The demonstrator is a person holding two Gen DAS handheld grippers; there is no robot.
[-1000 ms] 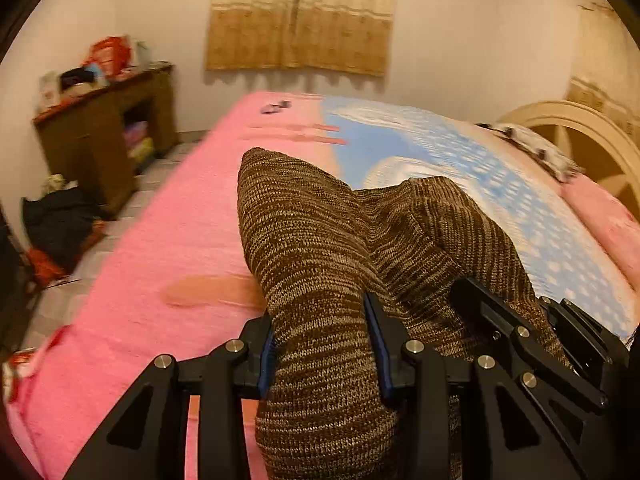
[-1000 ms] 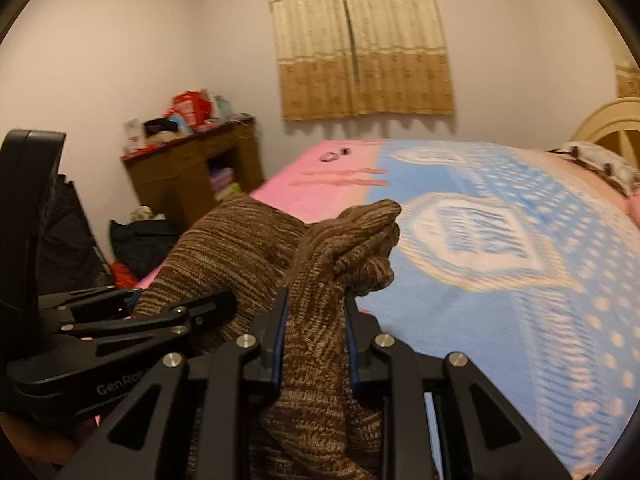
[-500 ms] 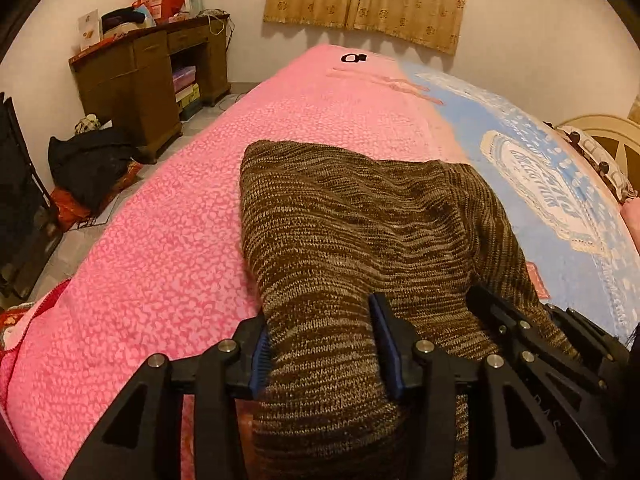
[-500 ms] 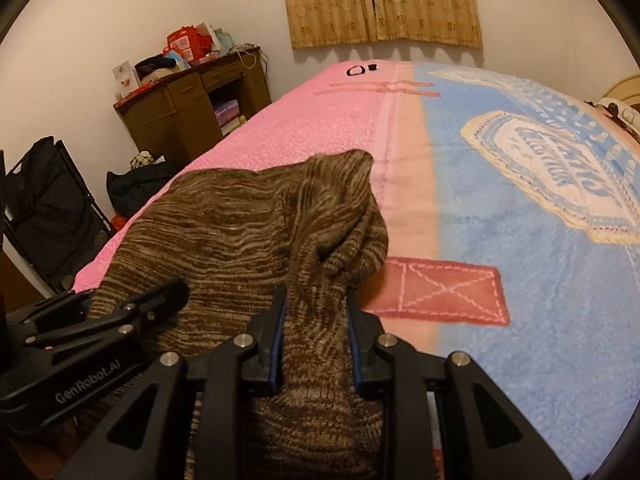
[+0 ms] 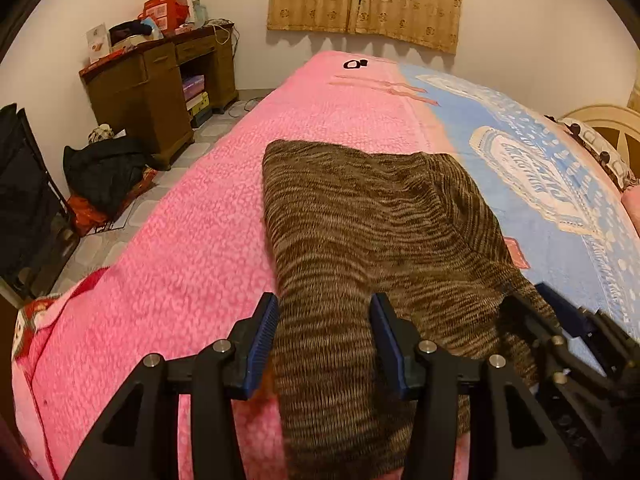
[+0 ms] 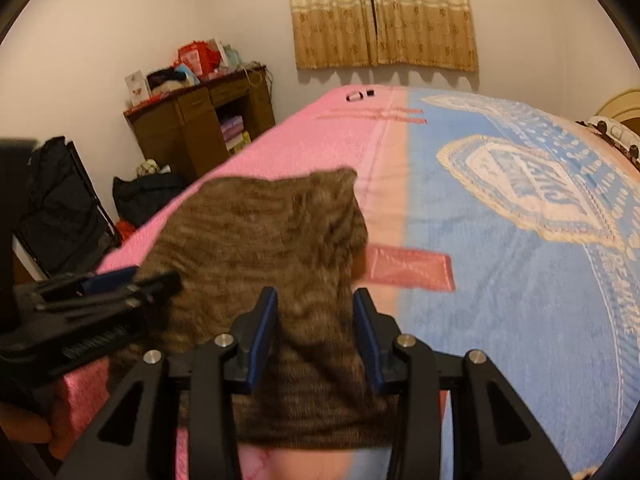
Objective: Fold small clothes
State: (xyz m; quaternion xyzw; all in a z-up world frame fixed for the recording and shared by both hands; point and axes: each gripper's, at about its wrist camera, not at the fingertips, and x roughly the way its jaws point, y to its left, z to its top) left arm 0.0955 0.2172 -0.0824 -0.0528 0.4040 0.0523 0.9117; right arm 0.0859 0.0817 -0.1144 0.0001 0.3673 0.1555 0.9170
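A brown marled knitted garment (image 5: 360,220) lies folded on the pink and blue bed cover (image 5: 192,248). It also shows in the right wrist view (image 6: 264,232). My left gripper (image 5: 324,322) is open, its blue pads standing on either side of the garment's near left edge. My right gripper (image 6: 314,316) is open too, its pads on either side of the near right edge. The right gripper shows at the right of the left wrist view (image 5: 560,332), and the left gripper shows at the left of the right wrist view (image 6: 100,292).
A wooden desk (image 5: 156,92) with clutter on top stands by the left wall. Dark bags (image 5: 104,172) lie on the tiled floor beside the bed. A curtain (image 5: 368,0) hangs on the far wall. A headboard and pillow (image 5: 600,140) are at the right.
Both grippers have lowered the garment onto the bed, where it now lies flat. Both pairs of jaws have opened and let go of the cloth.
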